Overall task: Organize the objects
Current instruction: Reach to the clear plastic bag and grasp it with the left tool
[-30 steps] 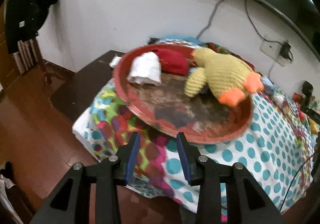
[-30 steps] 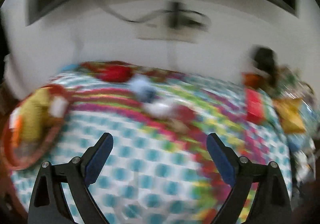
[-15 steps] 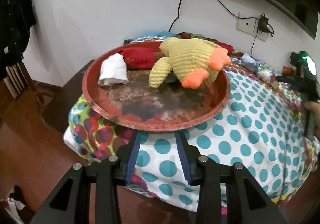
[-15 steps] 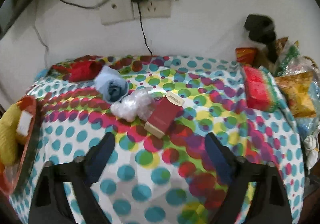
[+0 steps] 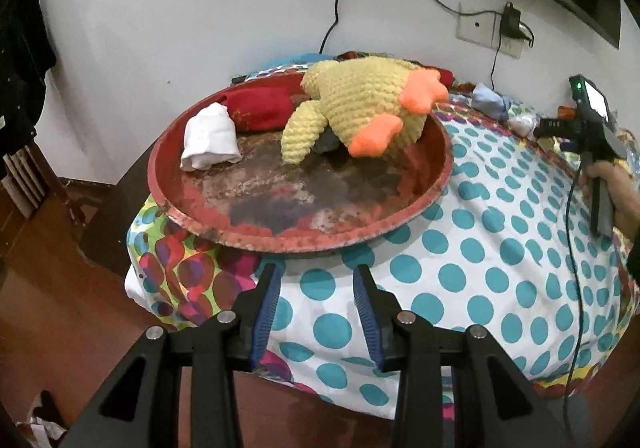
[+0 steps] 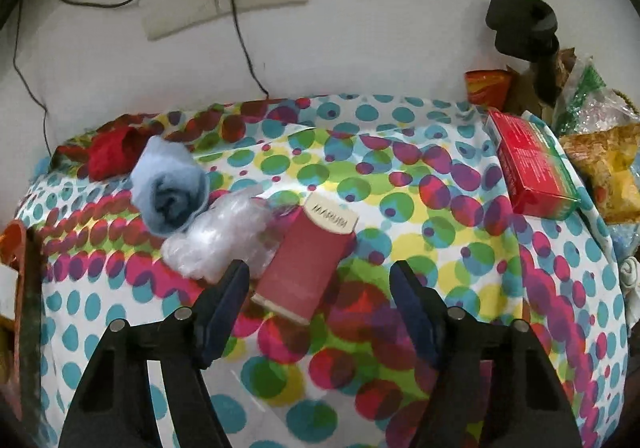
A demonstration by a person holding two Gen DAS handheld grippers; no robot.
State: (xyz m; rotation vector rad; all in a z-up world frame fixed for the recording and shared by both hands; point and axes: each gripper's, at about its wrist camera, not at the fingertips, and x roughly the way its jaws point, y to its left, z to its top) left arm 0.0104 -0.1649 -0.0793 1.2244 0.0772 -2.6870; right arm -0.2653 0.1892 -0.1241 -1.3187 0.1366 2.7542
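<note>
While the left gripper (image 5: 316,284) hangs just short of the near rim of the round red metal tray (image 5: 240,236), its blue-padded jaws stand partly apart with nothing between them. That worn tray sits at the left end of a table covered with a white cloth printed in teal and multicoloured dots (image 5: 480,248). On the tray, from left to right, lie a rolled white cloth (image 5: 210,138), a folded dark red cloth (image 5: 260,108) against the far rim, and a yellow crocheted duck toy with orange beak and feet (image 5: 360,104), tipped on its side and resting partly over the right rim. Further right in the left wrist view, a hand (image 5: 616,188) grips the handle of the other tool.

Seen from the right wrist, a crumpled red cloth (image 6: 112,152) lies at the far left of the table, with a rolled light blue sock (image 6: 172,188) just beside it and a crumpled clear plastic bag (image 6: 224,236) touching the sock's near side. Right of the bag lies a flat maroon box with a cream end cap (image 6: 308,260), angled across the cloth. The right gripper (image 6: 320,280) has just been closing; its jaws are spread wide on either side of the box's near end, not touching it. Well to the right, a red and green carton (image 6: 532,168) lies near the table edge, with yellow and green snack packets (image 6: 608,168) piled beyond it.
</note>
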